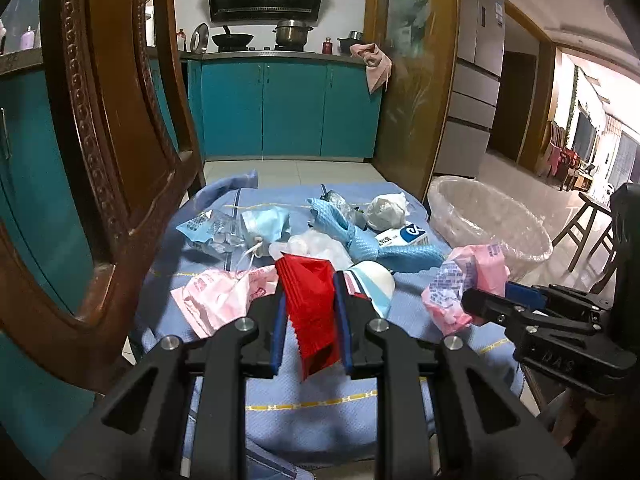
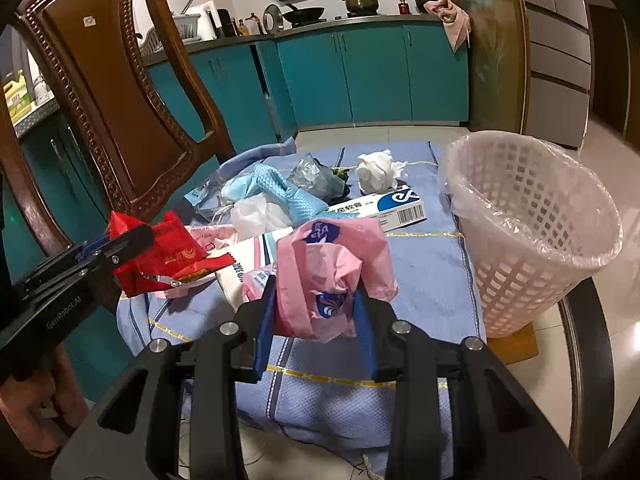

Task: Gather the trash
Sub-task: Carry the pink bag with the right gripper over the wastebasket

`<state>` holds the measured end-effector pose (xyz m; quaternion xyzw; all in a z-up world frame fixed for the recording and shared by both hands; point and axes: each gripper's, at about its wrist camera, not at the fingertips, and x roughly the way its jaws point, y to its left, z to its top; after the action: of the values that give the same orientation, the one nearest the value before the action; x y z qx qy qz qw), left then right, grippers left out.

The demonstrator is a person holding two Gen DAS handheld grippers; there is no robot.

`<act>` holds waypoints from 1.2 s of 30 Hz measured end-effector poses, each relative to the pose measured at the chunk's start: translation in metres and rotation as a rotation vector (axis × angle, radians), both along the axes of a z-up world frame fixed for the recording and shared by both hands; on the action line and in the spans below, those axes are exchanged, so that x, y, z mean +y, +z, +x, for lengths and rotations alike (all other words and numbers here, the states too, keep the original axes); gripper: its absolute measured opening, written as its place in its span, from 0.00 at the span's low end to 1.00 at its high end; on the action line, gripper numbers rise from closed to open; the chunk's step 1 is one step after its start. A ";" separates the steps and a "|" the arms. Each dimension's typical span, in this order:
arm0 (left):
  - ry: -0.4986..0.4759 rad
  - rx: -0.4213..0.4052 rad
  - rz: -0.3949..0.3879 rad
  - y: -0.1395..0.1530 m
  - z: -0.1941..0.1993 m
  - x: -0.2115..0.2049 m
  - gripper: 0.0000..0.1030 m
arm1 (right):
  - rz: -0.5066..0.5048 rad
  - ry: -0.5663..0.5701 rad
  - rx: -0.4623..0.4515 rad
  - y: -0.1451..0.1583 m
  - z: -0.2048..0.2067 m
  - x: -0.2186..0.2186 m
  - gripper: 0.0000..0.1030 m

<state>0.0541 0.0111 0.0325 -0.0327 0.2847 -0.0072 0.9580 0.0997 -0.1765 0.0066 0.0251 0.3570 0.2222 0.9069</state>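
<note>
Trash is seen strewn over a blue cloth [image 2: 424, 276] beside a lined white basket [image 2: 532, 236]; a pink wrapper [image 2: 332, 276] is clamped in the right gripper [image 2: 316, 332]; a red wrapper [image 1: 308, 304] is pinched in the left gripper [image 1: 310, 324].

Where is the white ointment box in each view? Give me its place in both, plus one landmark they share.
Left wrist: the white ointment box lies right of center, beside the blue cloth.
Right wrist: the box lies at center, left of the basket.
Shared landmark: the basket, standing right of the box in both.
</note>
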 end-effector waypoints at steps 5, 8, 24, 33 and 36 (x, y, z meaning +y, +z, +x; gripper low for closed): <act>-0.001 0.020 -0.001 -0.005 0.002 0.002 0.22 | -0.012 -0.014 -0.009 0.000 -0.001 0.001 0.35; 0.001 0.029 0.001 -0.007 0.002 0.001 0.22 | -0.016 -0.016 -0.006 -0.001 -0.001 0.002 0.35; 0.000 0.041 0.003 -0.010 0.004 0.000 0.23 | -0.013 -0.020 -0.008 -0.001 0.000 0.003 0.35; 0.001 0.043 0.004 -0.011 0.005 0.000 0.23 | -0.016 -0.019 -0.006 -0.001 0.000 0.003 0.35; 0.002 0.043 0.005 -0.011 0.004 0.000 0.23 | -0.016 -0.020 -0.006 -0.001 0.000 0.003 0.35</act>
<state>0.0584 0.0107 0.0215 -0.0306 0.3053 -0.0045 0.9518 0.0995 -0.1731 0.0053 0.0209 0.3555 0.2103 0.9105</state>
